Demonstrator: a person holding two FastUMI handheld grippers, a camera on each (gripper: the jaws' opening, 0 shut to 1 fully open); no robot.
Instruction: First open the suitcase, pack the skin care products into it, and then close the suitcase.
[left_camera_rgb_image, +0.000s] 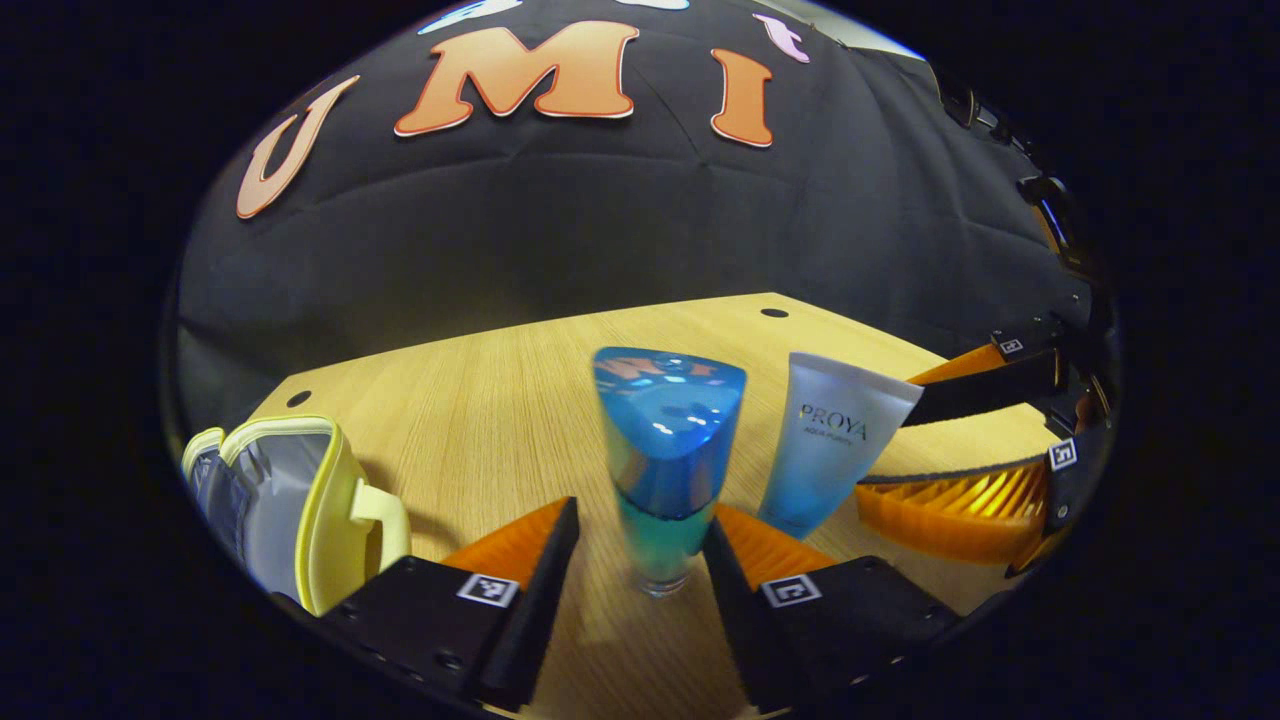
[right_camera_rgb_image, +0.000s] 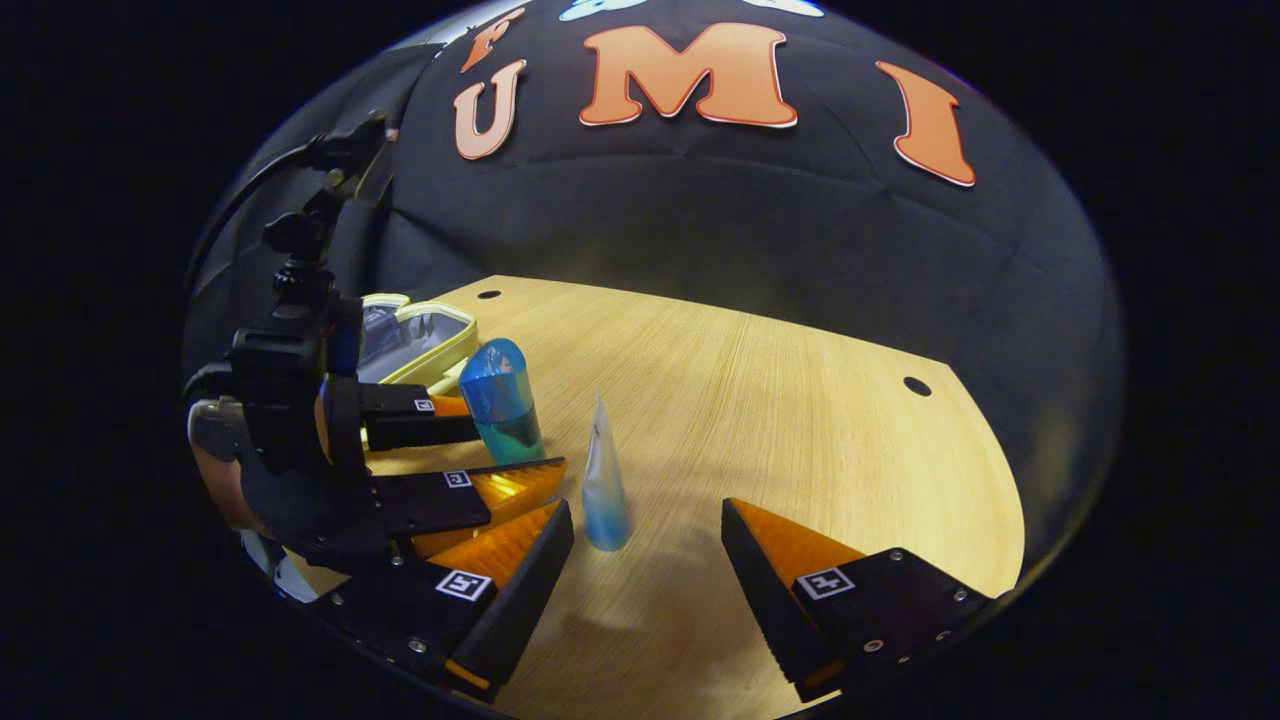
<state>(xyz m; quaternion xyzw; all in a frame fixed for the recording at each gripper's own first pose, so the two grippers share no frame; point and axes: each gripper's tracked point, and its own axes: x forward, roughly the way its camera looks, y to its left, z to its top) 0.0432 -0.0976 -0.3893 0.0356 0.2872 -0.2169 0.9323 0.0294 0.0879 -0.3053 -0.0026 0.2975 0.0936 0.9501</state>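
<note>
Left gripper (left_camera_rgb_image: 640, 560): sitting low over the table, jaws spread wide, straddling the blue bottle without clearly touching it; in the right gripper view (right_camera_rgb_image: 500, 440) reaching in from the left edge, held by a hand (right_camera_rgb_image: 215, 470) at the rear.
Blue bottle (left_camera_rgb_image: 665, 460): standing upright between the left fingers, base on the wood; in the right gripper view (right_camera_rgb_image: 500, 402) just in front of the suitcase.
Right gripper (right_camera_rgb_image: 645, 560): hovering near the table, jaws wide, gripping nothing; in the left gripper view (left_camera_rgb_image: 900, 455) coming in from the right edge, fingers flanking the tube.
Tube (right_camera_rgb_image: 604, 490): standing cap-down, just ahead of the right gripper's opening, toward its left finger; in the left gripper view (left_camera_rgb_image: 835, 445) just right of the bottle, apart from it.
Suitcase (left_camera_rgb_image: 290, 500): lying open at the table's left edge, pale yellow rim and handle showing; in the right gripper view (right_camera_rgb_image: 420, 340) behind the left gripper.
Table (right_camera_rgb_image: 800, 430): offering bare wood to the right of the tube, out to the curved far edge.
</note>
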